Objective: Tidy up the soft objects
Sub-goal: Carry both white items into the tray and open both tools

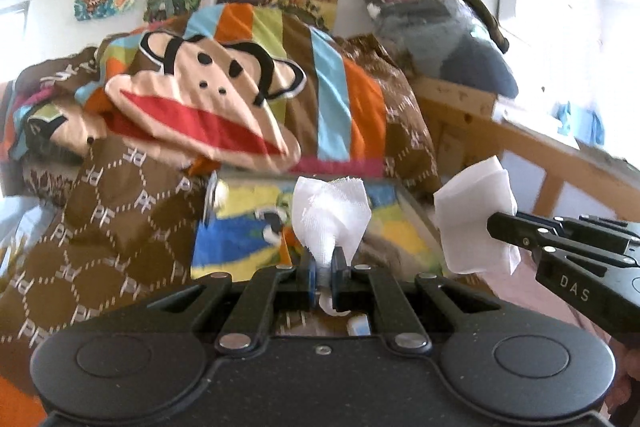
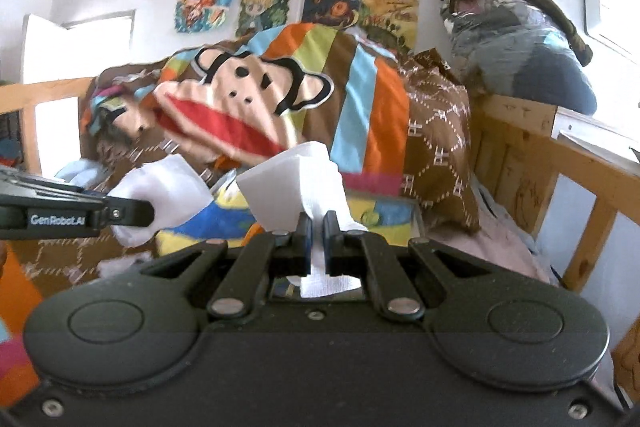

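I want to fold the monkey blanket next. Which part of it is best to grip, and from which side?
Both grippers are now shut on white cloth, so free one first. Then probably grip the blanket at the loose lower edge under the red mouth, coming from the front. That edge overhangs the pile, so jaws can close over a single fold; the rest lies bunched.

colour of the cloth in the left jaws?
White cloth, clearest in the left wrist view.

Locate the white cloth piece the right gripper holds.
The white cloth piece is pinched in the right gripper, centre of the right wrist view, in front of the monkey-face striped blanket; the left wrist view shows it at right.
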`<state>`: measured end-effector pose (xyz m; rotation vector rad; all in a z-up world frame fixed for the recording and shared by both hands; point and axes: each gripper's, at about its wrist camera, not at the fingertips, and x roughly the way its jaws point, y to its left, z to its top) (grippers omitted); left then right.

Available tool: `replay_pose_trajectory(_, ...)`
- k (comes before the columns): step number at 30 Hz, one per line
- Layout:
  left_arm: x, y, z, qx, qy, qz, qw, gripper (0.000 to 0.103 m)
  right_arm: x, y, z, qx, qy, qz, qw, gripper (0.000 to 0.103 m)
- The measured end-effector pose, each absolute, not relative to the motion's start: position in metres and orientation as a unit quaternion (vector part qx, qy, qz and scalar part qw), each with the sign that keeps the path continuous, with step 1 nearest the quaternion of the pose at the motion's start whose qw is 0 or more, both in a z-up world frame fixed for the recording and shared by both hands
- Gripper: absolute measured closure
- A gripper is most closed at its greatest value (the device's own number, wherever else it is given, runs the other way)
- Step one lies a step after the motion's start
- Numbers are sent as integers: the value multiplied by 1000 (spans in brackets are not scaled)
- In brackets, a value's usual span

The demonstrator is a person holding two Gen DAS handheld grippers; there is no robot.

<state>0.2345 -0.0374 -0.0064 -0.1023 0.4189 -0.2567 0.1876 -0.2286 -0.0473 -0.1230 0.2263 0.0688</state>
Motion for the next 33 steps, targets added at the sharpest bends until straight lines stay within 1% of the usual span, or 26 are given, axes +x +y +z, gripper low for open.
replay_pose_trajectory(4,271,-40,-5,-60,192,-117,972,97,229,-244,-44,-33,108,29,993,102)
replay_pose_trajectory(8,310,-44,-14,-62,189,-111,974,97,272,-260,-56,-1,117,25,993,102)
replay_pose_trajectory(15,367,-55,-47,-76,219,-108,967,97,330,-276,-86,40,156,33,986,102)
replay_pose_trajectory(17,376,-59,-58,-74,228,-109,965,97,341,-282,-98,59,177,40,982,102)
replay_pose_trajectory(21,388,-68,-75,-67,244,-114,961,97,356,-284,-121,56,201,32,977,102)
replay_pose_trajectory(27,399,-77,-95,-56,269,-113,955,96,376,-287,-140,66,222,23,973,102)
replay_pose_trajectory(33,403,-82,-105,-49,289,-118,949,96,374,-293,-159,73,240,20,968,101)
